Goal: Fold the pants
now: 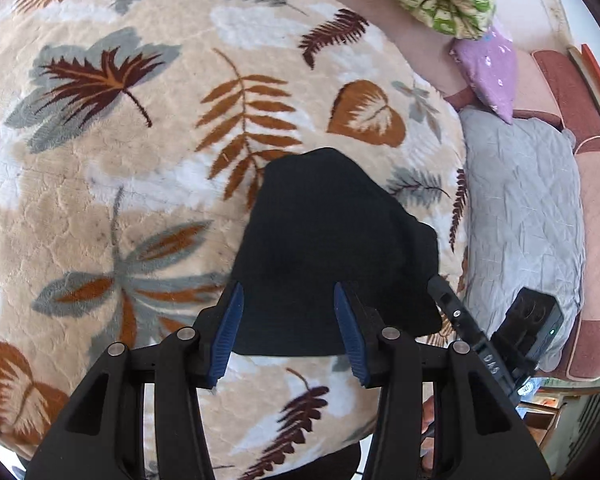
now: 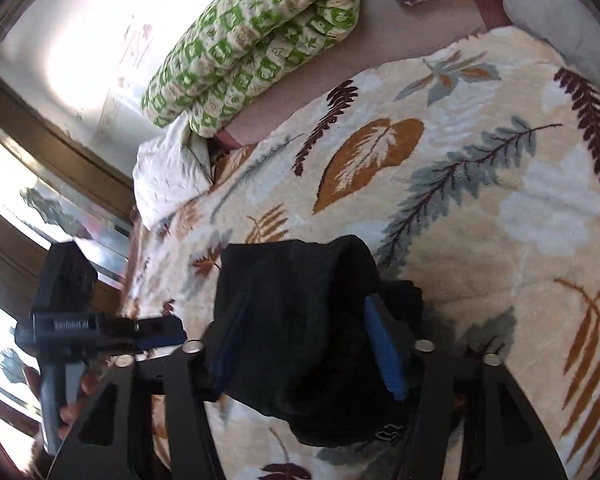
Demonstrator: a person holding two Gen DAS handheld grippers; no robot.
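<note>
Currently, the left gripper (image 1: 288,320) is hovering with its blue fingers (image 1: 230,332) set wide apart and gripping nothing. The black pants (image 1: 332,248) are lying directly ahead of it on the leaf-print blanket (image 1: 120,184), already reduced to a compact bundle. Its long axis is running away from the gripper, and its near edge is sitting between the spread fingers.

Moving right, the right gripper (image 2: 304,344) is also reading as spread, with the pants (image 2: 296,320) draped across and between its fingers; whether the cloth is actually pinched cannot be determined. In that view the fabric is bulging upward in a hump and is looking thick, matte and layered.

As a judgement, the right gripper is the nearer one, and any final fold or smoothing pass depends on it.
</note>
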